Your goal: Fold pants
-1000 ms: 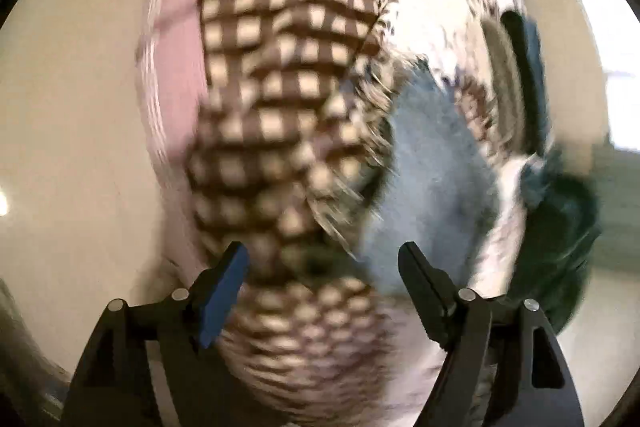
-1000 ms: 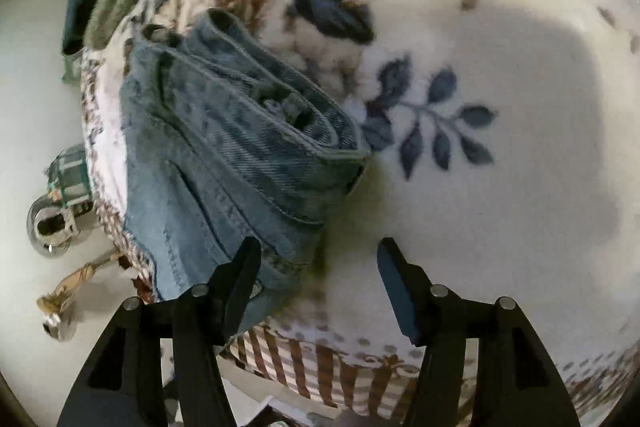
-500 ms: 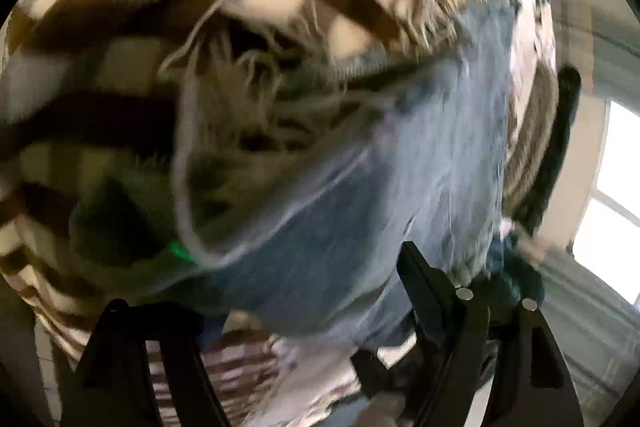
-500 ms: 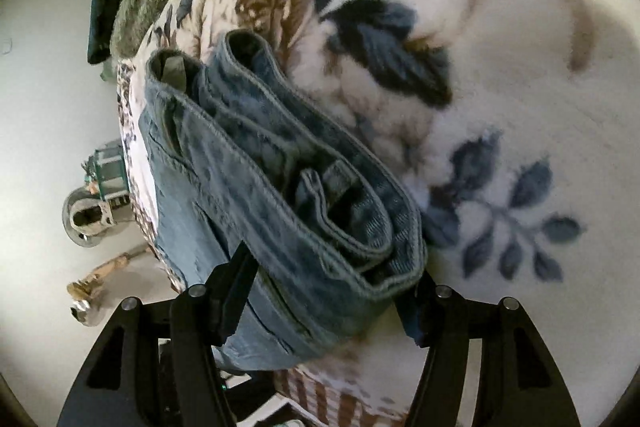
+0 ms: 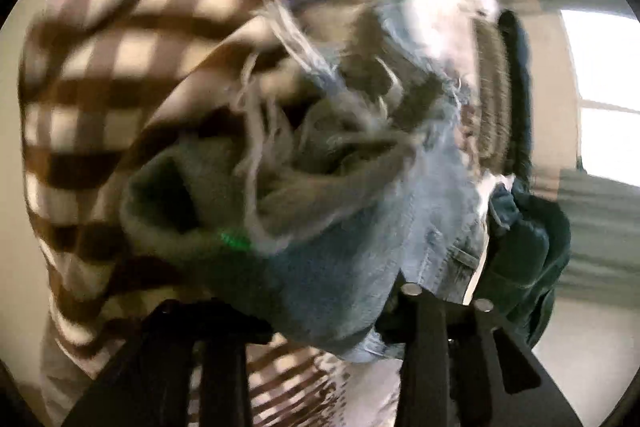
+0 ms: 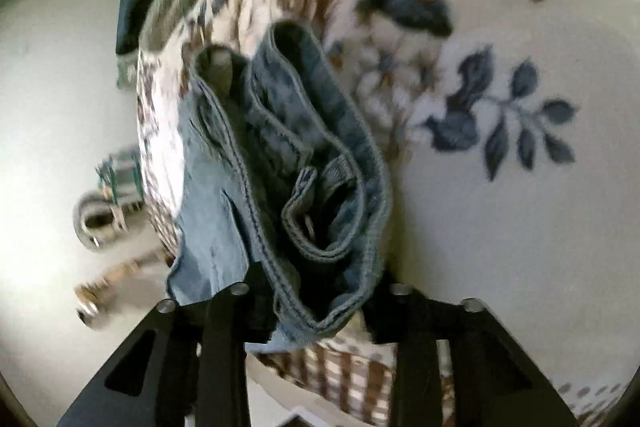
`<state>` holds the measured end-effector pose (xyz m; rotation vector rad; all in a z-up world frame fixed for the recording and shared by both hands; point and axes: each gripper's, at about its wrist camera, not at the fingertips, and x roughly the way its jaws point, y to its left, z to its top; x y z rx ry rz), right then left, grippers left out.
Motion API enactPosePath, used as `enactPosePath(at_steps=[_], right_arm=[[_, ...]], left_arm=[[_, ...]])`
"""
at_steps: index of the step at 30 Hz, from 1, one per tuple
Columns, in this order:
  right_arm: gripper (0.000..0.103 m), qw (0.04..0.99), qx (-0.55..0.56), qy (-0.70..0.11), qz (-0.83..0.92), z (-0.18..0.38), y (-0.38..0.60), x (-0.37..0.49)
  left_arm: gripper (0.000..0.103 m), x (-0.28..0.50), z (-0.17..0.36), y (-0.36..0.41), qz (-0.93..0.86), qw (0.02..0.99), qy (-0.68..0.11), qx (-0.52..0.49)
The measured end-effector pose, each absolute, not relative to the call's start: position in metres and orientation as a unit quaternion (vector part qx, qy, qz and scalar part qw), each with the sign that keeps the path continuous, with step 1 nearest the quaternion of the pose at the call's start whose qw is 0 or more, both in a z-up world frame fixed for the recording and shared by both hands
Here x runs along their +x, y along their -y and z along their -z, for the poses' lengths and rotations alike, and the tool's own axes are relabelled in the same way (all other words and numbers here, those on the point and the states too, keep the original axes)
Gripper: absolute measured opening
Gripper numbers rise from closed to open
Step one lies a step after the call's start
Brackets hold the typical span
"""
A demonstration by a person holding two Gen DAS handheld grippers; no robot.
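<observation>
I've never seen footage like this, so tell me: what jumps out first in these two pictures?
The bundle of blue jeans fills the middle of the right view, its folded waistband end sitting between the jaws of the right gripper. Under it spreads a white blanket with blue and brown flowers. In the blurred left view, the frayed denim end lies between the left gripper jaws, against a brown checked cloth.

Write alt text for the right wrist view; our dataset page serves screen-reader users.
Folded blue jeans sit bunched between the fingers of the right hand-held gripper, on a cream blanket printed with blue and brown flowers. Blurred metal objects lie on the pale floor at left.
</observation>
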<state>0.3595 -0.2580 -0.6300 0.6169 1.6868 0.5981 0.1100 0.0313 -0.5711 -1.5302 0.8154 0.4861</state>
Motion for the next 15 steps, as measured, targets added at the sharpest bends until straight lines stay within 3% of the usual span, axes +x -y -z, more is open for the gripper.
enactPosePath(at_steps=[5,11,15], right_arm=[[0.055,0.560,0.342,-0.711,-0.253,0.662,0.264,0.359],[0.074,0.563,0.375,-0.688,-0.264,0.665,0.255,0.357],[0.074,0.575,0.306,-0.716,-0.251,0.641,0.247,0.357]], left_arm=[[0.058,0.104,0.590,-0.036,-0.212,0.595,-0.295,-0.717],[0.064,0.117,0.593,-0.044,-0.234,0.578,-0.299,-0.722],[0.064,0.126,0.587,-0.048,-0.232,0.589,-0.333,-0.699]])
